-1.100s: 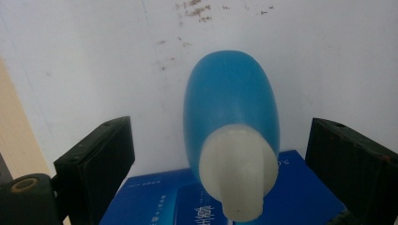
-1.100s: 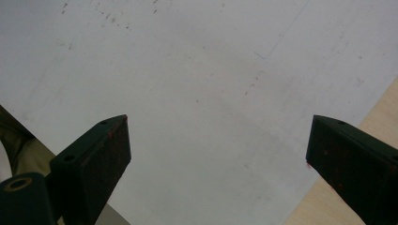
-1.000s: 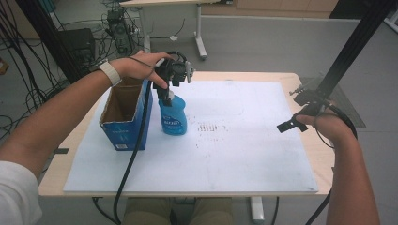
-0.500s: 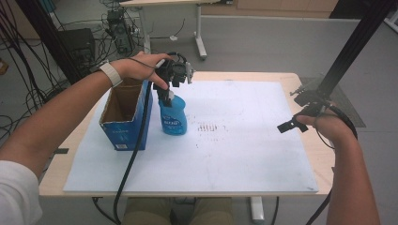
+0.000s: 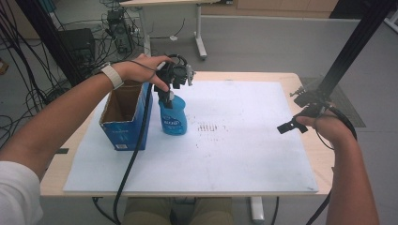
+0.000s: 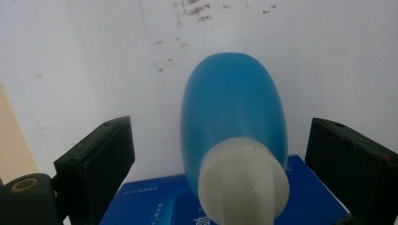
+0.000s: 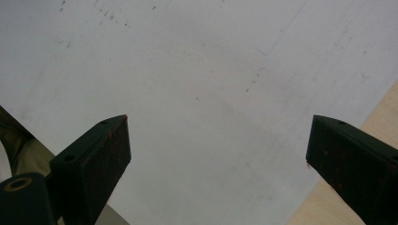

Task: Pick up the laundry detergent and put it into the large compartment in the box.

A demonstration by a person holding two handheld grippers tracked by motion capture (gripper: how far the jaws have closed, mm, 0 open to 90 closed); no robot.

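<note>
A blue bottle with a white cap stands upright on the white sheet, right beside an open blue cardboard box. My left gripper hovers directly over the bottle's cap, open, with its jaws wide on either side of the cap and not touching it. From the left gripper view I look down the bottle from above. Over the sheet's right edge my right gripper is held open above the bare sheet, with nothing between its jaws.
The blue box is open at the top and looks empty. Dark specks mark the sheet's middle. The wooden table edge runs along the right. A black pole rises at the back right, and cables trail from both grippers.
</note>
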